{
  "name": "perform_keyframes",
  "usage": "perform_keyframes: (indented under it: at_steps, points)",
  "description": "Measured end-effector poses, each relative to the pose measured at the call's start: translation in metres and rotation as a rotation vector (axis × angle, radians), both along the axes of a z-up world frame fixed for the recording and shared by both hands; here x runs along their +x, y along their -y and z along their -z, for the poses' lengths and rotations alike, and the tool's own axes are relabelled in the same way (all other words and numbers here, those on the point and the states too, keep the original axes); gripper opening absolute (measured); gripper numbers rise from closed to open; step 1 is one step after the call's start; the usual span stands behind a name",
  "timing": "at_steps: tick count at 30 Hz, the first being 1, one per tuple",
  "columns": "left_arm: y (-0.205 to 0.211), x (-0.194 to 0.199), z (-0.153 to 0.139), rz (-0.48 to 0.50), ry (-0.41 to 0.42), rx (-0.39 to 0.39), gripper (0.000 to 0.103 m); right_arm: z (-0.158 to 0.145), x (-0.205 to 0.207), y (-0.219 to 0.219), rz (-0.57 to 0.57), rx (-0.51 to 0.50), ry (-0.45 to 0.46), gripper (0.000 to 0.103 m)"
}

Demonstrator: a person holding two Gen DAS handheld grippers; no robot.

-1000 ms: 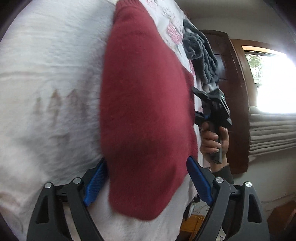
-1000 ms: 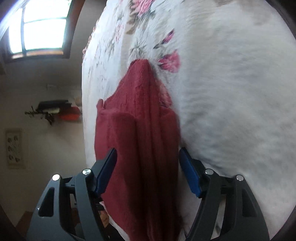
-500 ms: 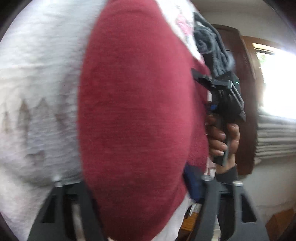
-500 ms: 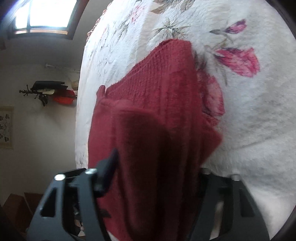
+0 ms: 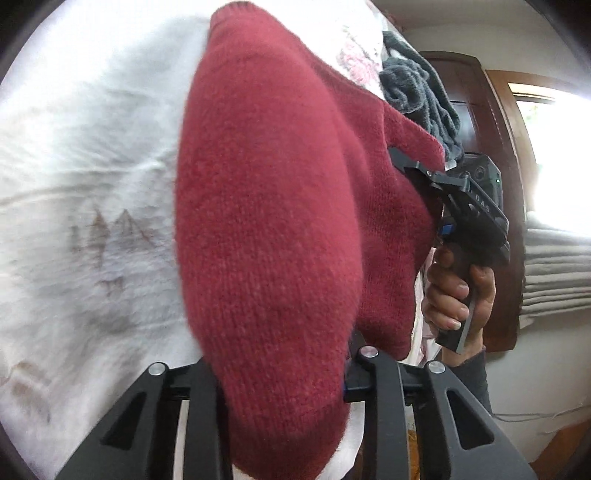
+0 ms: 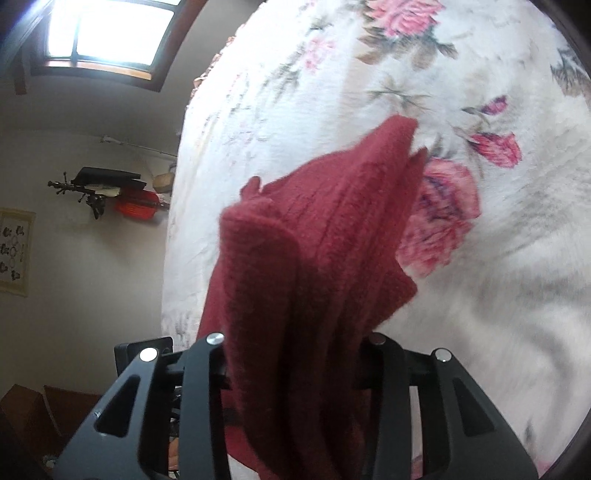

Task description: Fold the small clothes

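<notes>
A red knit sweater (image 5: 269, 221) lies on a white blanket (image 5: 92, 147), its near edge lifted. In the left wrist view my left gripper (image 5: 284, 373) is shut on one bunched end, and the cloth hides its pads. Farther right, a hand (image 5: 454, 295) holds my right gripper (image 5: 413, 170), which bites the sweater's other end. In the right wrist view the red sweater (image 6: 325, 258) rises in folds from my right gripper (image 6: 295, 358), shut on it, above the floral blanket (image 6: 480, 314).
A grey towel (image 5: 417, 92) lies bunched on the bed beyond the sweater. A dark wooden door (image 5: 476, 122) and a bright window (image 5: 554, 155) stand past the bed's edge. In the right wrist view a wall with a window (image 6: 107, 33) is at left.
Both grippers went from open around the sweater's edge to shut on it. The gripped ends have risen off the blanket, bunching the cloth toward the cameras.
</notes>
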State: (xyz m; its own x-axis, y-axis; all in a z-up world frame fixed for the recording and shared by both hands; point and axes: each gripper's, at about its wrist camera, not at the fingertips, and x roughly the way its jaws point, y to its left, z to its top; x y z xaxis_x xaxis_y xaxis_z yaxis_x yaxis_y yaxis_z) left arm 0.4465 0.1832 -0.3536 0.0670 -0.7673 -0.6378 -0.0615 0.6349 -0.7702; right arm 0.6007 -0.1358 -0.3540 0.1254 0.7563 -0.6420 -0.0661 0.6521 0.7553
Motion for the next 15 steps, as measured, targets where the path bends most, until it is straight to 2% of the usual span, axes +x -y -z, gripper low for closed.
perform_keyframes:
  at_steps: [5, 8, 12, 15]
  points:
    - [-0.027, -0.034, -0.039, 0.005, 0.055, 0.018, 0.029, -0.029, -0.031, -0.03, -0.017, 0.053, 0.025, 0.034]
    - [-0.055, -0.075, -0.055, -0.022, 0.07, 0.026, 0.029, -0.041, -0.062, -0.057, -0.043, 0.1, 0.029, 0.034]
    - [-0.091, -0.143, -0.054, -0.079, 0.067, 0.027, 0.029, -0.035, -0.115, -0.102, -0.104, 0.142, 0.01, 0.034]
    - [-0.12, -0.203, -0.031, -0.13, 0.032, 0.034, 0.03, -0.013, -0.156, -0.138, -0.162, 0.139, -0.032, 0.034]
